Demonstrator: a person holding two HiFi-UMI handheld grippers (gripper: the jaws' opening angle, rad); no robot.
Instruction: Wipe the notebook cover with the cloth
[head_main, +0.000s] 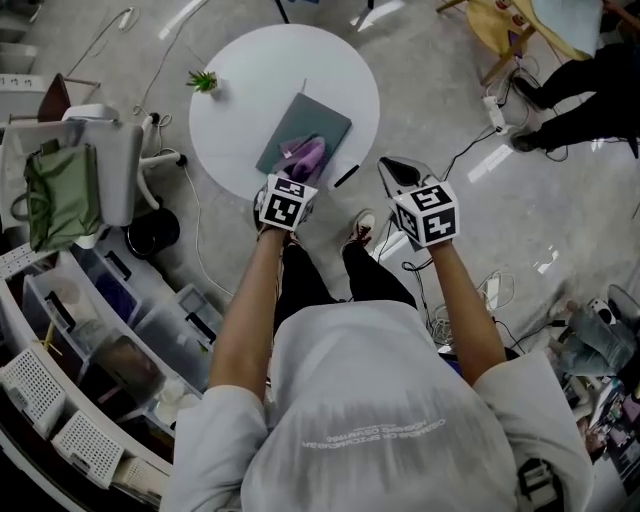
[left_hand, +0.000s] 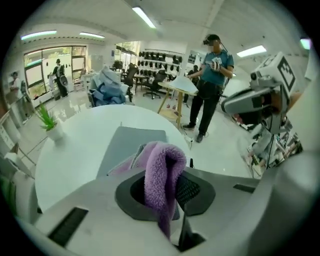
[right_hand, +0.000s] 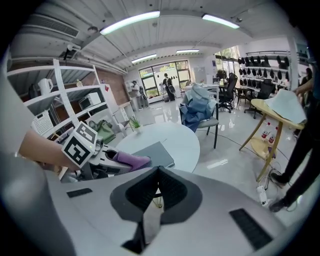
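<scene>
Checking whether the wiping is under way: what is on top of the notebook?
The purple cloth, clamped in the left gripper, drapes over the near edge of the grey notebook. The cover beneath it is hidden.

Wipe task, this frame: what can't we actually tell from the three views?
Cloth-to-cover contact: in the head view the left gripper covers where the cloth meets the notebook; in the left gripper view the gripper's own body hides it.
Notebook's near edge: hidden the same way.
Dirt on the cover: too small in every view.
Slim dark item beside the notebook: too small to name.
</scene>
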